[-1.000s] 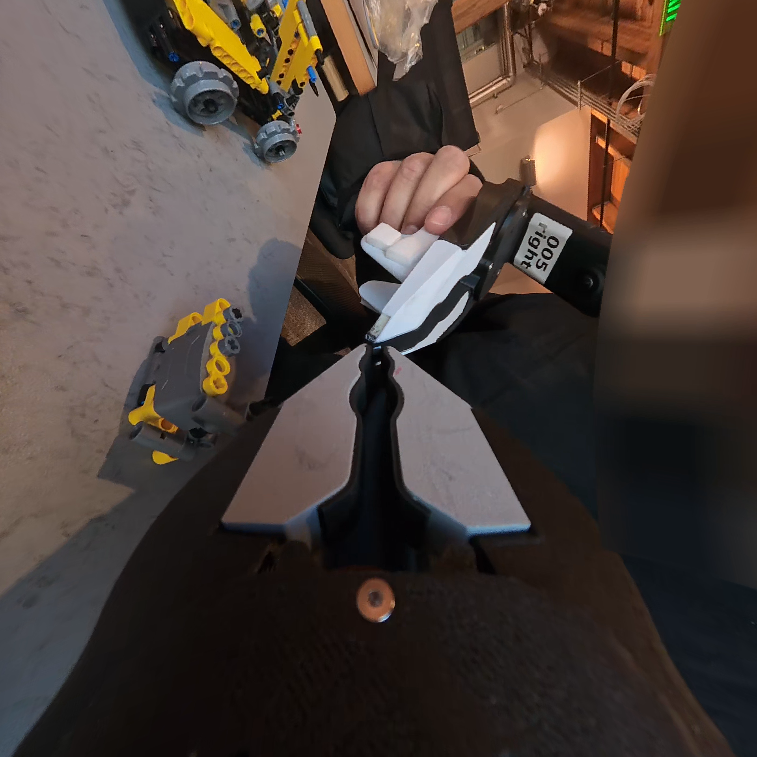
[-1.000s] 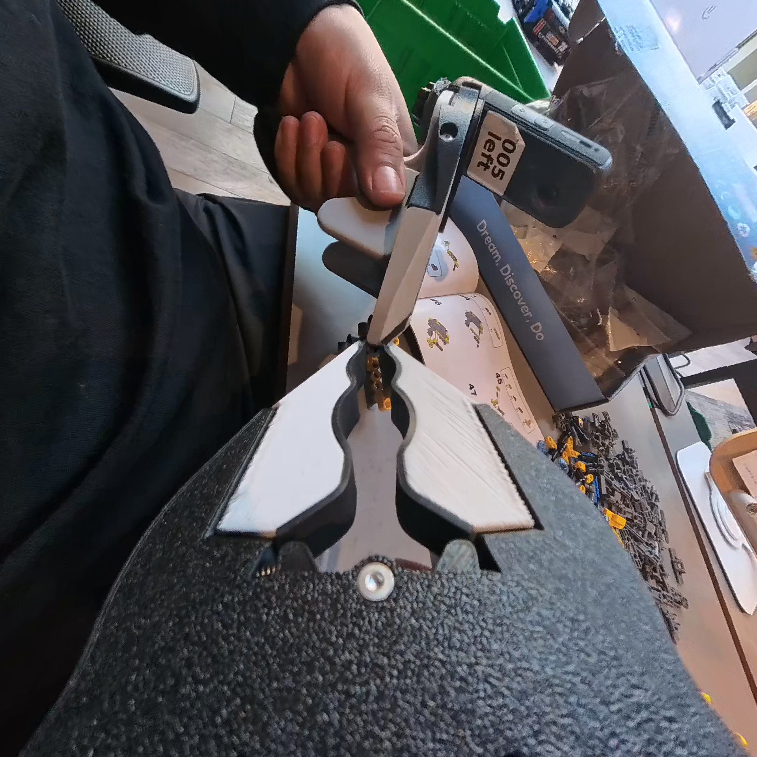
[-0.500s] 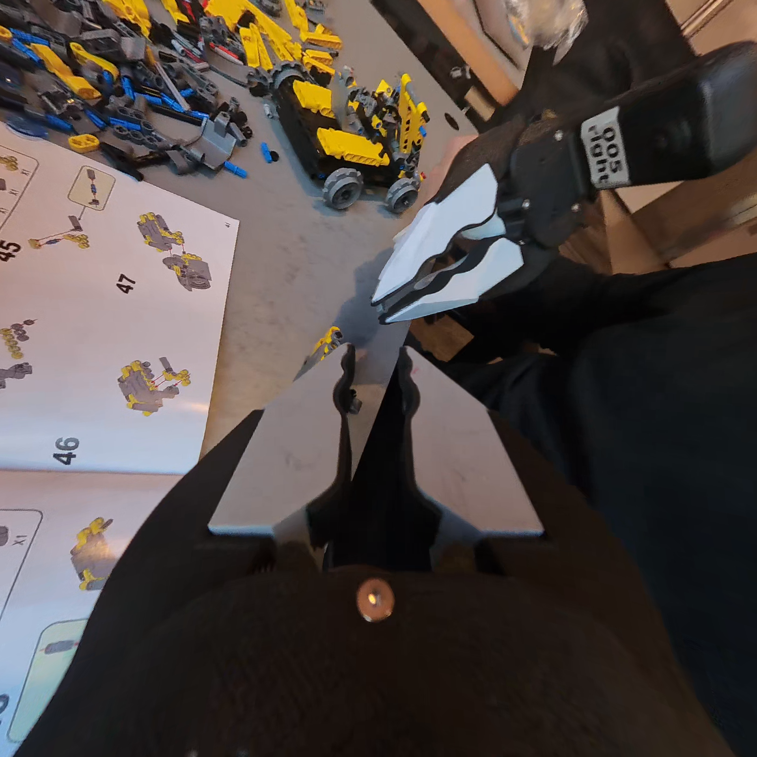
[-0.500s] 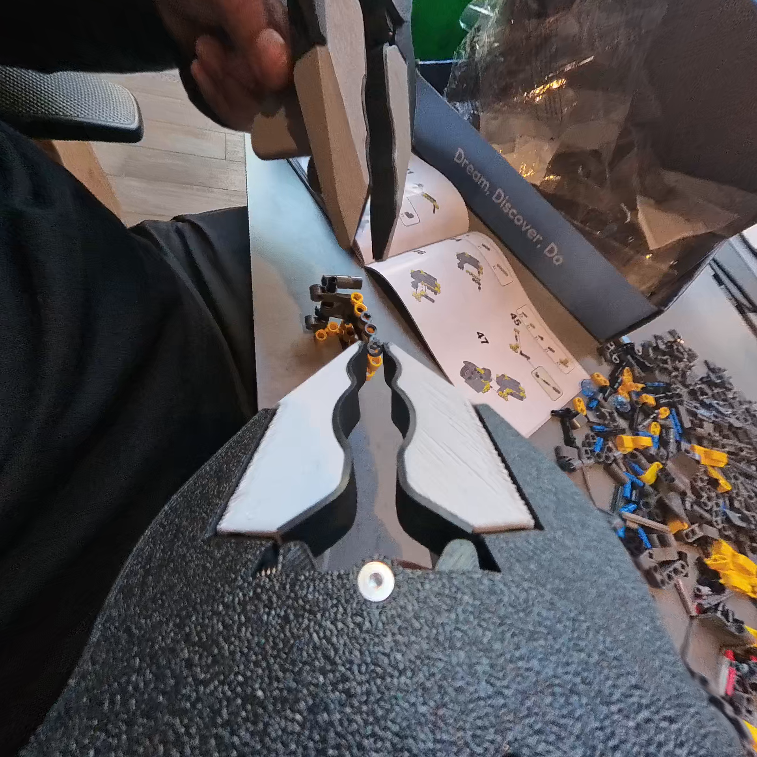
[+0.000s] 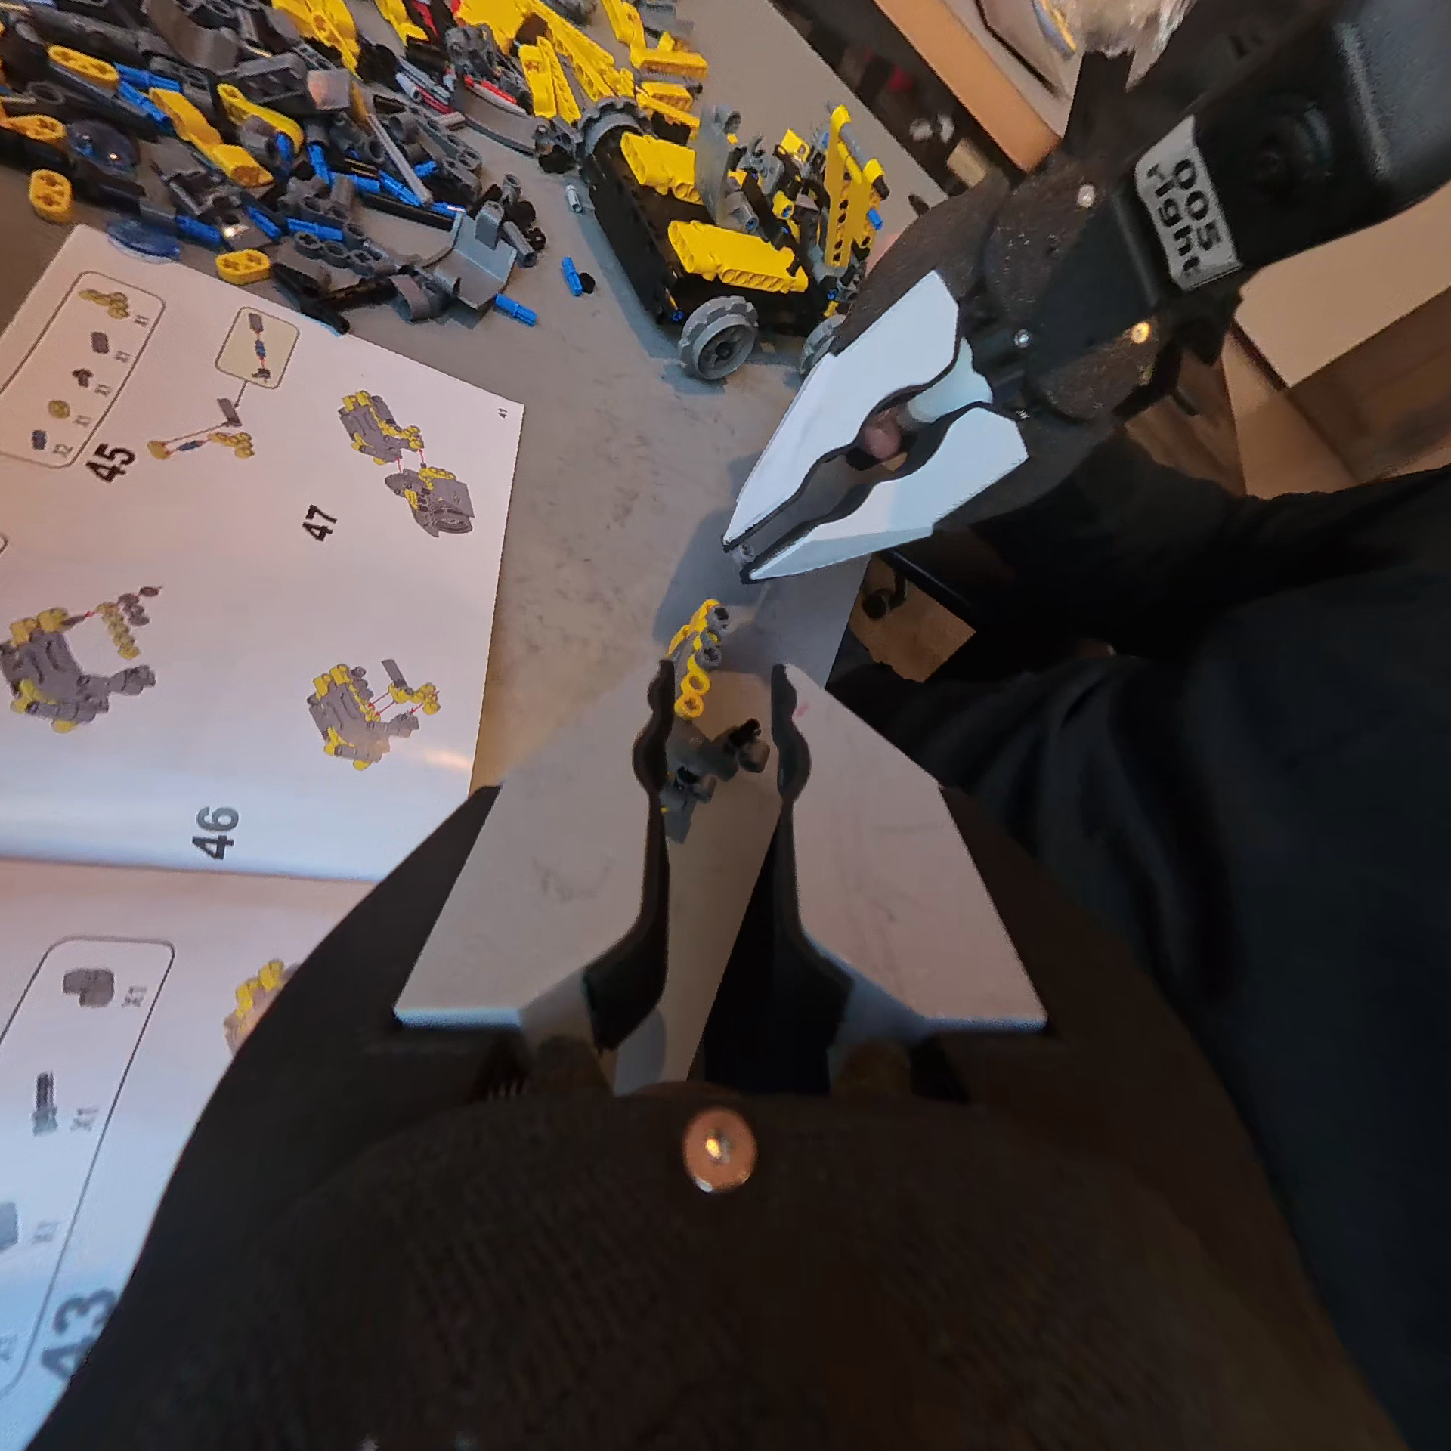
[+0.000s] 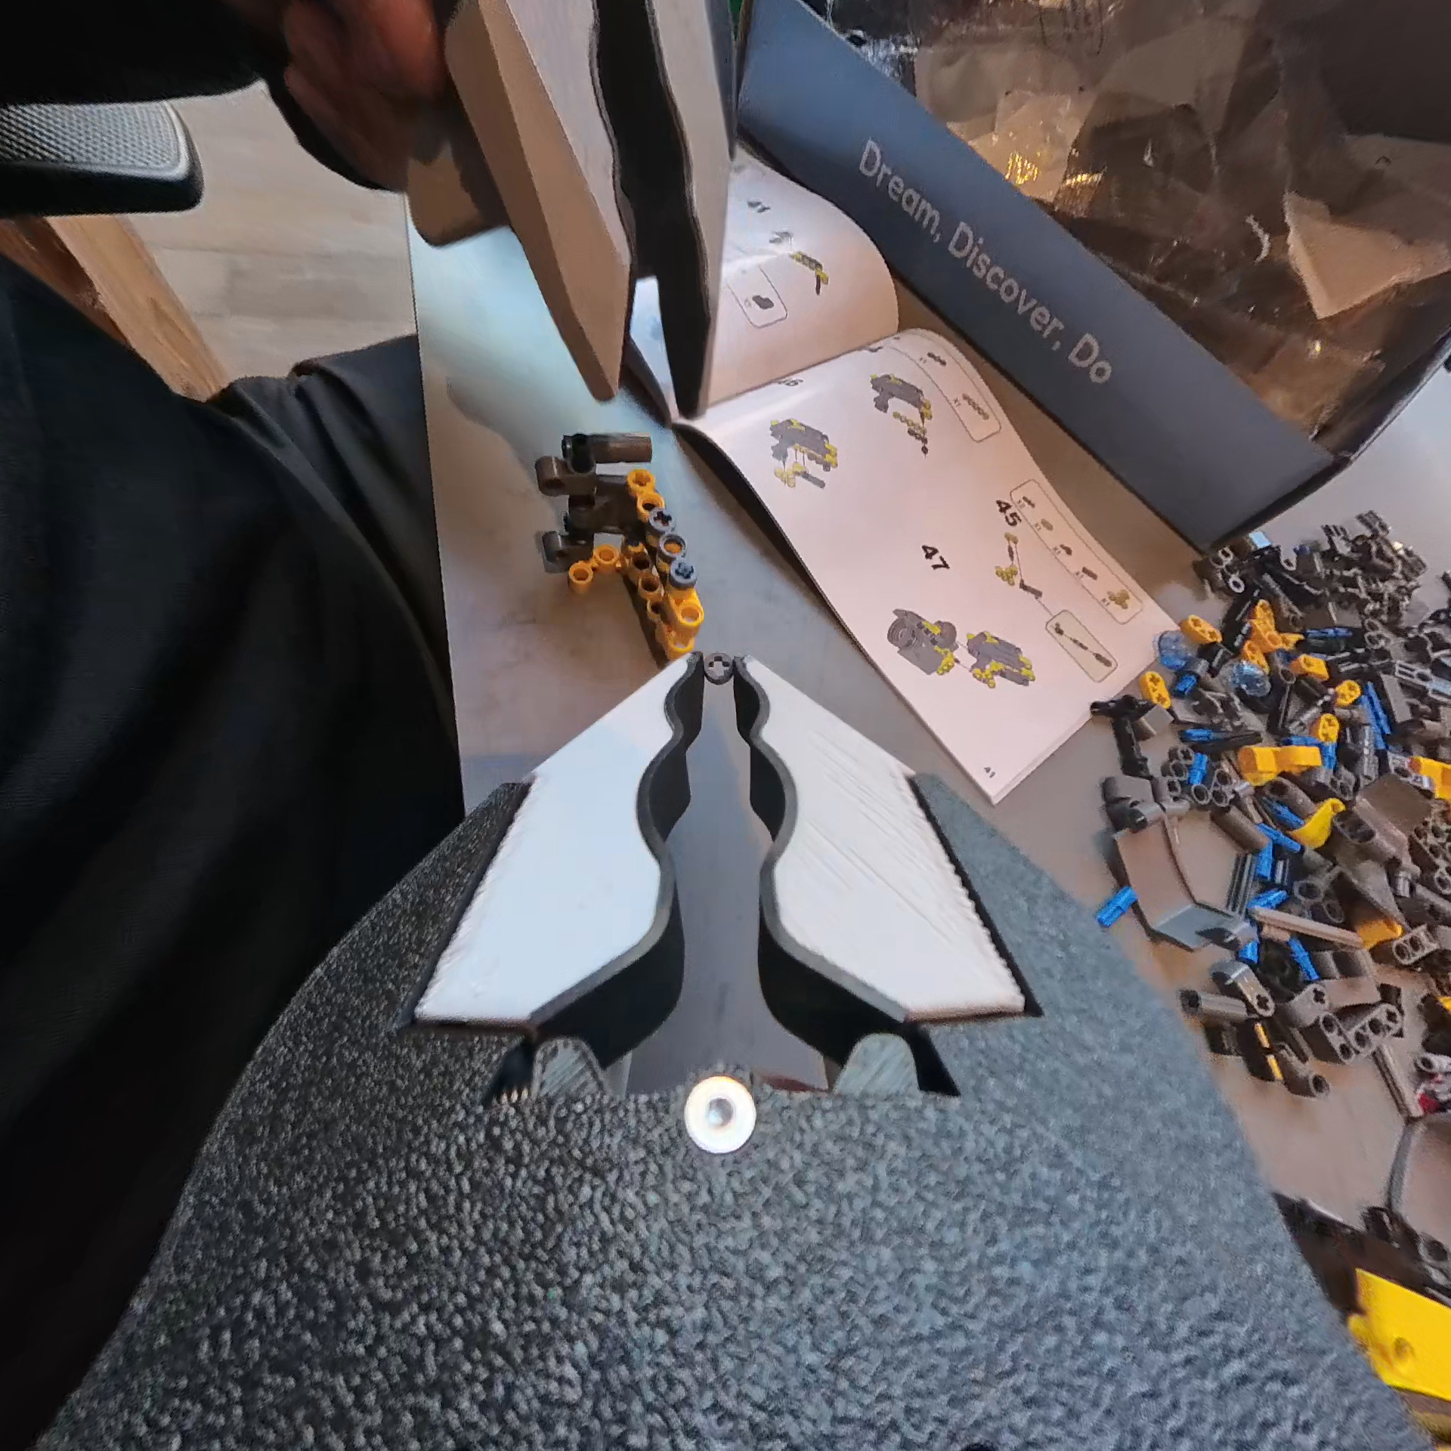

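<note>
My right gripper [image 6: 718,669] is shut on a small dark grey pin [image 6: 718,667] held at its fingertips, just above the table. A small grey and yellow brick assembly [image 6: 624,542] lies on the grey table [image 6: 502,628] right beyond it, near the table's edge. My left gripper [image 5: 722,677] is open and empty, hovering over the same assembly [image 5: 695,683], which shows between its fingers. In the right wrist view the left gripper [image 6: 648,396] hangs tips-down above the assembly, clear of it. In the left wrist view the right gripper [image 5: 742,559] sits just beyond the assembly.
An open instruction booklet [image 5: 259,589] lies left of the assembly. A pile of loose yellow, blue and grey pieces [image 6: 1295,785] and a part-built yellow vehicle [image 5: 730,228] lie farther back. A dark box [image 6: 1021,259] with plastic bags stands behind. The person's dark-clothed lap [image 5: 1178,864] borders the table edge. About 6 cm separates my left fingertips from my right. The left gripper is farther from the part-built yellow vehicle [image 5: 730,228], some 25 cm, than the right, some 20 cm.
Both grippers have swung from tip-to-tip beyond the table's edge to over the table by the assembly. The left gripper has opened. The right stays shut on the small pin.
</note>
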Tool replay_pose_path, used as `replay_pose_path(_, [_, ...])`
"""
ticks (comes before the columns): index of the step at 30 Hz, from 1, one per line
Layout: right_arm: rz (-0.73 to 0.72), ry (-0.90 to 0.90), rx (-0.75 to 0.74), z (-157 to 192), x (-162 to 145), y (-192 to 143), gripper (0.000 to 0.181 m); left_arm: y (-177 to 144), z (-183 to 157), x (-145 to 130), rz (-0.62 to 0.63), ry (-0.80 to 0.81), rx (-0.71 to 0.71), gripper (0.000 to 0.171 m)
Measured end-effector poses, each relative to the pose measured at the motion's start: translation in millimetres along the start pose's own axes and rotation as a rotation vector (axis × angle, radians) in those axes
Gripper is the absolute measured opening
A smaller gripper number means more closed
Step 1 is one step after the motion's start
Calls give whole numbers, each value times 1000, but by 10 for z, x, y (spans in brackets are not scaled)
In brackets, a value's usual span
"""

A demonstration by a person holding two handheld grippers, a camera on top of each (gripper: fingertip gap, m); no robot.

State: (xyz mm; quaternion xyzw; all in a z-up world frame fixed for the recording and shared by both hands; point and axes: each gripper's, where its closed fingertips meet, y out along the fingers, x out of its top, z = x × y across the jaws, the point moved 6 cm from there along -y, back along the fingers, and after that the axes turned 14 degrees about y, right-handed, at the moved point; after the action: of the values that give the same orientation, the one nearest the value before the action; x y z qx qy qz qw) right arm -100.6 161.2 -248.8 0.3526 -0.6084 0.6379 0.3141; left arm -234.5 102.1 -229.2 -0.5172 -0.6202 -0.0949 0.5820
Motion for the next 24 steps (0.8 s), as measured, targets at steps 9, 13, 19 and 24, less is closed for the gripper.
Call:
replay_pose_path(9, [83, 73, -5, -91, -182, 110, 6, -180, 30, -273, -103, -106, 45, 23])
replay_pose_path(13, [116, 93, 9, -111, -221, 148, 6, -191, 26, -319, -115, -117, 37, 24])
replay_pose_path(19, [178, 88, 20, -124, -280, 183, 6, -170, 23, -324, -114, -106, 29, 24])
replay_pose_path(24, [183, 99, 40, -134, -282, 187, 6, -157, 30, -335, -113, -106, 29, 25])
